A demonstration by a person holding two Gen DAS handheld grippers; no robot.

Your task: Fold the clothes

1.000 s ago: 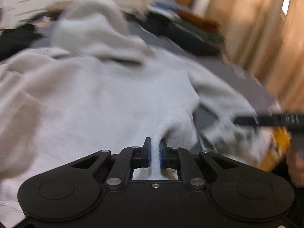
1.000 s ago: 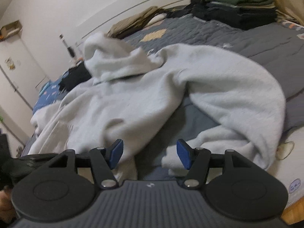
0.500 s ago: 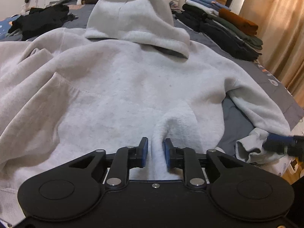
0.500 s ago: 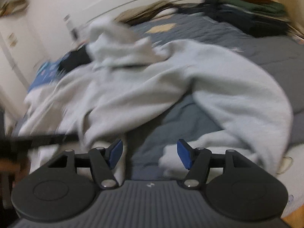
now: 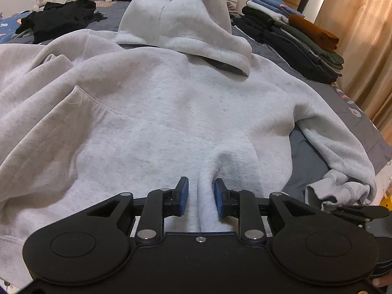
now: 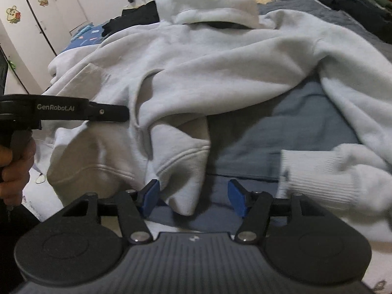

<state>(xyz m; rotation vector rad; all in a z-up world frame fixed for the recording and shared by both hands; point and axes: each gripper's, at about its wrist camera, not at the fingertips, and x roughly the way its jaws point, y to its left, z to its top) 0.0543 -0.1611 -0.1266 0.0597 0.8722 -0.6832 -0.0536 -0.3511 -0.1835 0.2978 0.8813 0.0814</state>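
Garment: a pale grey fleece hoodie (image 5: 171,112) lies spread front-up on the bed's grey quilt (image 6: 281,132), hood (image 5: 181,19) at the far end, hem at the near edge.
Feel: soft, thick and floppy; likely light but bulky, and it bunches into ridges instead of holding a crease.
Left gripper (image 5: 201,198): jaws part-open astride a raised fold of the hoodie front; the blue pads do not pinch it.
Right gripper (image 6: 193,198): jaws closing, wide apart, with the hem's ribbed corner (image 6: 186,169) between them, not yet clamped.
Where to hold: the double-stitched hem band or the ribbed cuff (image 6: 316,178), which give firmer purchase than the loose fleece.
Risk: a shallow pinch may slip off the plush nap.
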